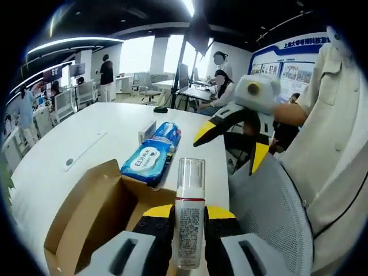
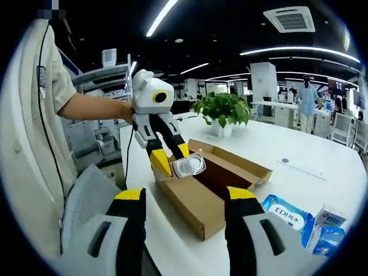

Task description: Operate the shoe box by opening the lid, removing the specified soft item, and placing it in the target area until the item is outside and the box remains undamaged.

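Observation:
An open brown cardboard shoe box [image 1: 86, 210] lies on the white table [image 1: 86, 132]. My left gripper [image 1: 190, 211] is shut on an upright clear pump bottle [image 1: 190, 221] with a white label, held above the box's near end. In the right gripper view the same bottle [image 2: 188, 165] hangs in the left gripper [image 2: 172, 158] over the box [image 2: 195, 207]. My right gripper [image 2: 185, 194] is open and holds nothing, short of the box. It also appears in the left gripper view as the right gripper [image 1: 231, 146], jaws apart.
Beyond the box lie a blue wet-wipes pack [image 1: 148, 161], a second blue pack [image 1: 168, 135] and a small white carton [image 1: 148, 131]. A grey mesh chair [image 1: 270, 213] and the person's beige shirt are at the table edge. A potted plant [image 2: 223, 112] stands farther back.

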`<control>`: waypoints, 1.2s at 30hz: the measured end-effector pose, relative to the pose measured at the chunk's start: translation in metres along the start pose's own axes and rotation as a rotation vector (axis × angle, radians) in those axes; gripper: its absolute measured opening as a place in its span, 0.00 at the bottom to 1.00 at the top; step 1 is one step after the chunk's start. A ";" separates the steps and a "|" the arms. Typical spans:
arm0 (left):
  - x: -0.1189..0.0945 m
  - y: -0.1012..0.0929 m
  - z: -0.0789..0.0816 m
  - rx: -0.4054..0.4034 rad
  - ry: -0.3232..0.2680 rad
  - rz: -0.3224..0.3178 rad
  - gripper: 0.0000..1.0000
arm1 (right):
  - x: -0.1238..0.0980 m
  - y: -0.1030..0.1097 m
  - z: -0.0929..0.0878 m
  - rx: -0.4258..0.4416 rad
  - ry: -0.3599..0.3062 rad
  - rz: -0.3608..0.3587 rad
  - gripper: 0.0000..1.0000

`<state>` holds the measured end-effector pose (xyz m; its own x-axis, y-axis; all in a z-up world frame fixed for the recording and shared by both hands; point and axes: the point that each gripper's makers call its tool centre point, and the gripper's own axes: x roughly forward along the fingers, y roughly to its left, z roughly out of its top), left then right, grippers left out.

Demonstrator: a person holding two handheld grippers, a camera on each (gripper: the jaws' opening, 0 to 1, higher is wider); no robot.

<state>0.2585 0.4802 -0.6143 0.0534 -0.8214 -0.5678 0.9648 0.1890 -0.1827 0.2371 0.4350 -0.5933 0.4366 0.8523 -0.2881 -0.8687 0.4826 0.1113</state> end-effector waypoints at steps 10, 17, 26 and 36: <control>0.010 -0.013 0.004 -0.015 -0.052 -0.045 0.19 | 0.008 0.002 0.006 0.033 -0.030 0.006 0.41; 0.018 -0.016 0.004 -0.010 -0.071 -0.058 0.19 | 0.013 0.001 0.003 0.045 -0.024 0.005 0.37; 0.025 -0.020 0.007 0.013 -0.090 -0.061 0.19 | 0.018 -0.001 -0.002 0.097 -0.019 0.001 0.32; 0.032 -0.026 0.002 -0.011 -0.115 -0.066 0.20 | 0.020 0.000 -0.005 0.132 -0.023 -0.004 0.27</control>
<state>0.2355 0.4477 -0.6263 0.0194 -0.8883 -0.4589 0.9645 0.1375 -0.2256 0.2445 0.4505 -0.6041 0.4465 0.8539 -0.2674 -0.8291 0.5072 0.2352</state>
